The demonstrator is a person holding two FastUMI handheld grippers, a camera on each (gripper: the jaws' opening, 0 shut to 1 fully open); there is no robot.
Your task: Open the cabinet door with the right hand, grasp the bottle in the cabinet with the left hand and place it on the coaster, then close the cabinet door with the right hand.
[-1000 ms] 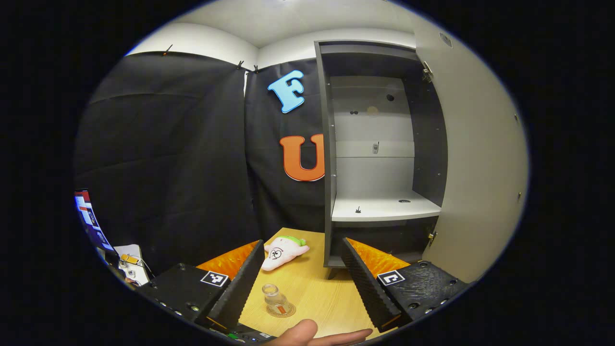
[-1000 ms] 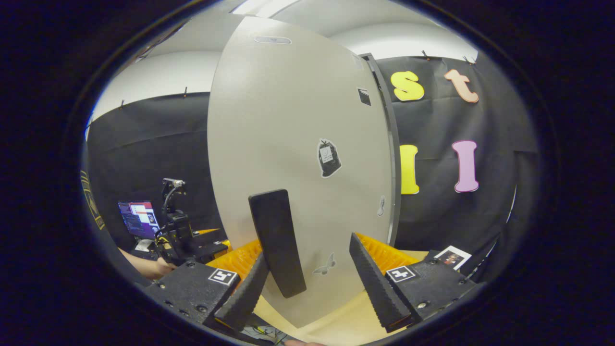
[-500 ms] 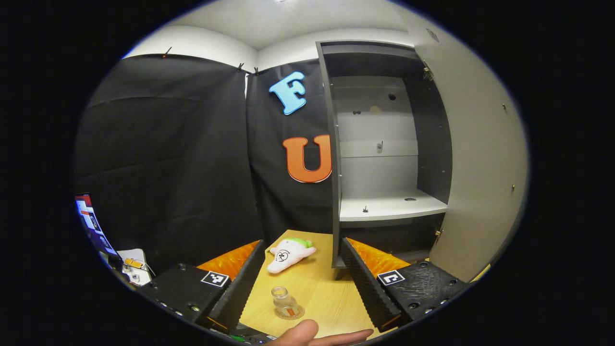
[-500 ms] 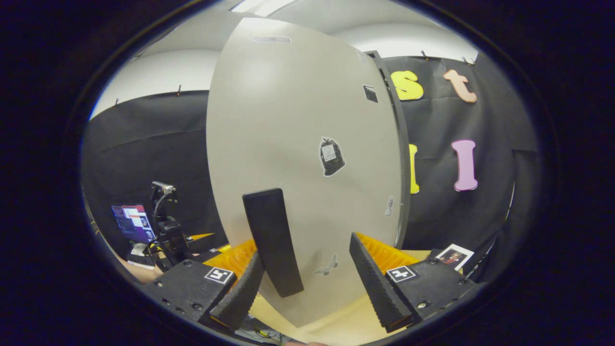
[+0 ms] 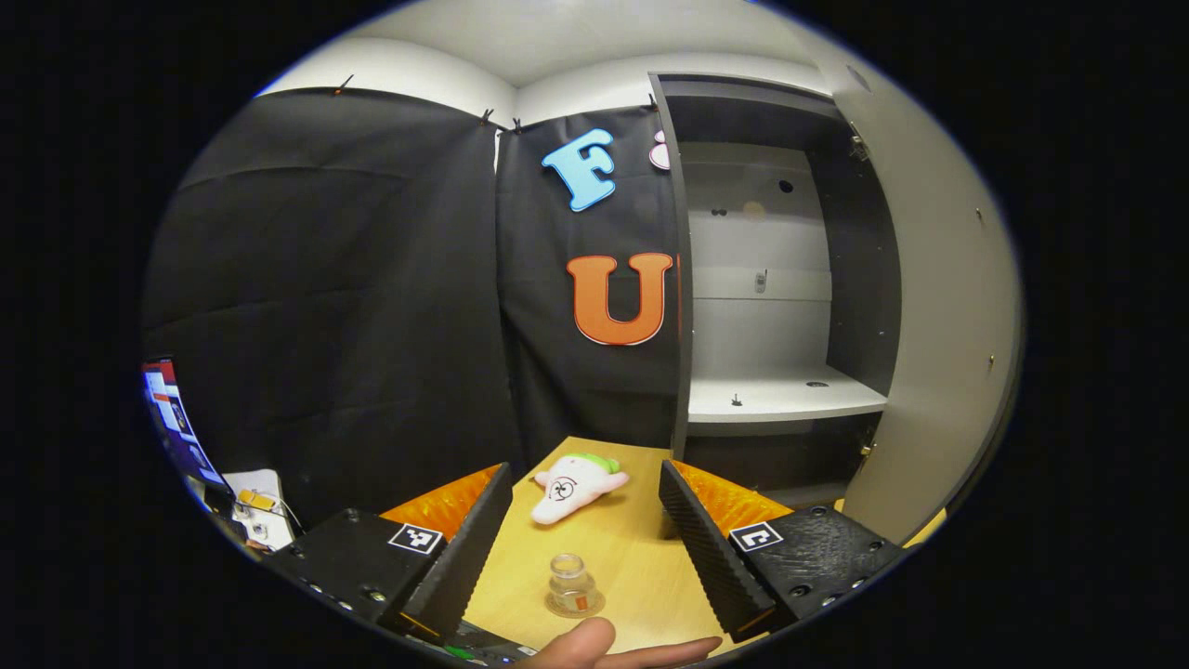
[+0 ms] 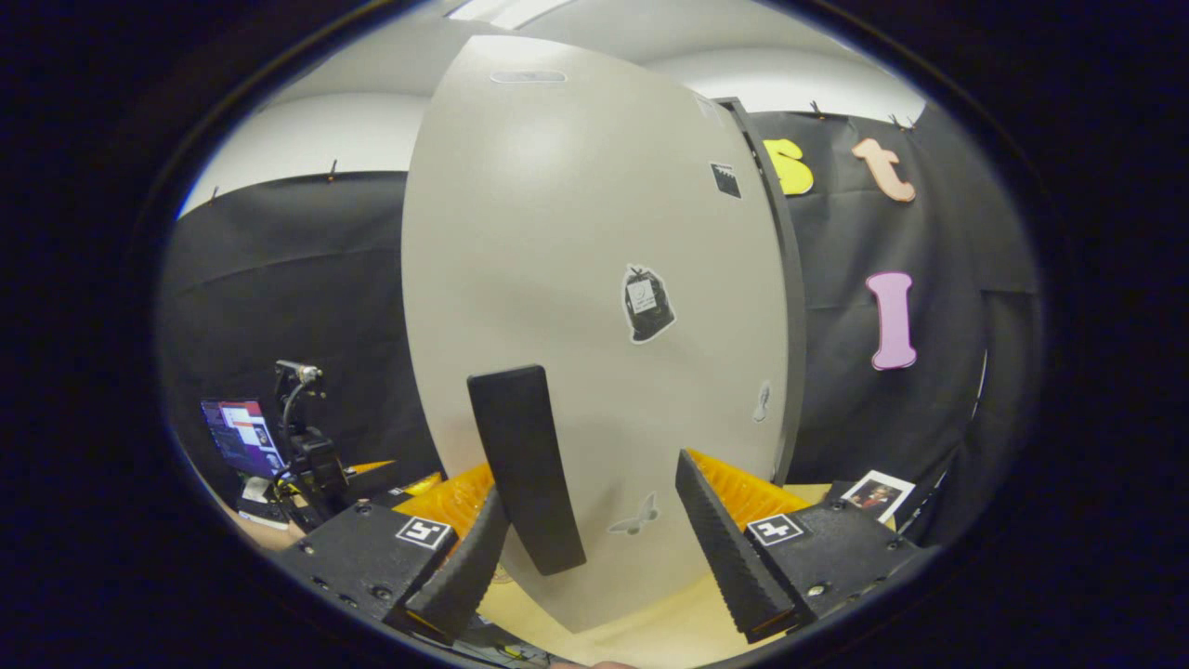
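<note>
The bottle [image 5: 571, 585], small, clear and upright, stands on the round coaster [image 5: 578, 607] at the bottom centre of the left gripper view. The cabinet [image 5: 776, 279] fills the upper right, its pale door [image 6: 594, 325] partly open, a dark handle [image 6: 525, 469] low on it.

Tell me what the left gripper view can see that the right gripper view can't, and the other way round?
Left gripper view: the cabinet's bare inside shelf, the small glass bottle standing on its coaster, a plush toy lying behind it, and a fingertip at the bottom.

Right gripper view: the door's outer face with its dark handle, a bag sticker, a butterfly sticker, and a small photo card.

Both: the open cabinet door, the wooden table and a lit screen.
</note>
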